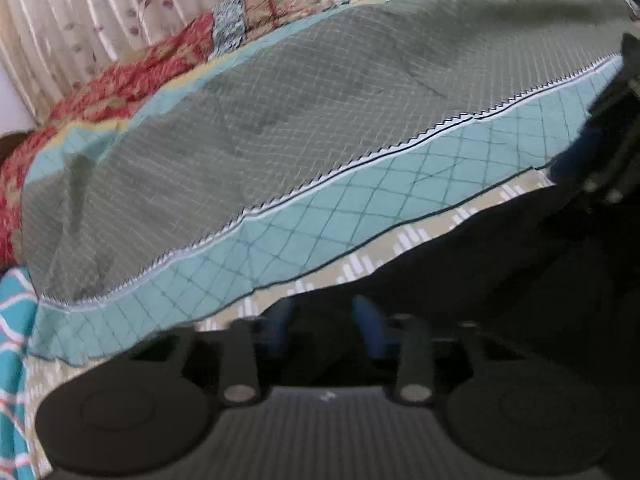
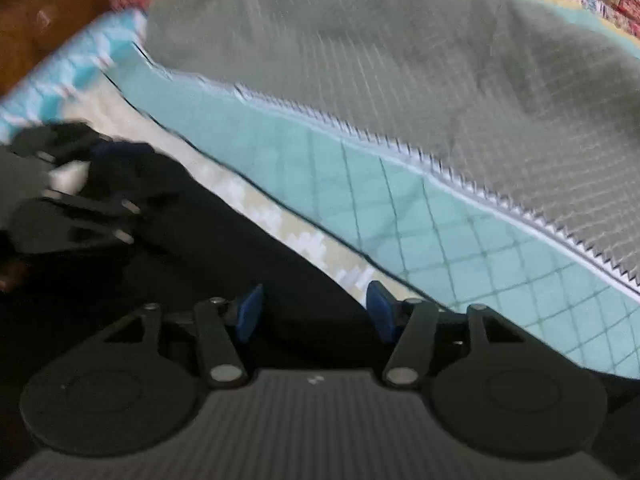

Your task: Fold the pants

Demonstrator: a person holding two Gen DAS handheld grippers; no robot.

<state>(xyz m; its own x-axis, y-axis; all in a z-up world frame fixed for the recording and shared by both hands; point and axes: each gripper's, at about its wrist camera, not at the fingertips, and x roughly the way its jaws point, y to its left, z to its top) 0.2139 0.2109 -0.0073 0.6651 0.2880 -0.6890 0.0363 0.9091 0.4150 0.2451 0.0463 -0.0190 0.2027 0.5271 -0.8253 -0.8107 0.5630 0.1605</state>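
Black pants (image 1: 500,264) lie on the near part of the bed, dark and without visible detail. My left gripper (image 1: 326,326) is open, its blue pads just over the pants' far edge. The other gripper (image 1: 608,132) shows at the right edge of the left wrist view. In the right wrist view the pants (image 2: 224,240) run from lower middle to the left. My right gripper (image 2: 314,312) is open over the pants' edge, with black cloth between its pads. The left gripper (image 2: 68,200) appears at the left, on the pants; its jaw state there is blurred.
The bed is covered by a grey-green quilted spread (image 1: 280,112) with a teal diamond-stitched border (image 1: 360,200) and white zigzag trim. A beige patterned sheet (image 1: 360,268) lies under the pants. A red patchwork quilt (image 1: 120,80) and curtain (image 1: 80,12) are behind.
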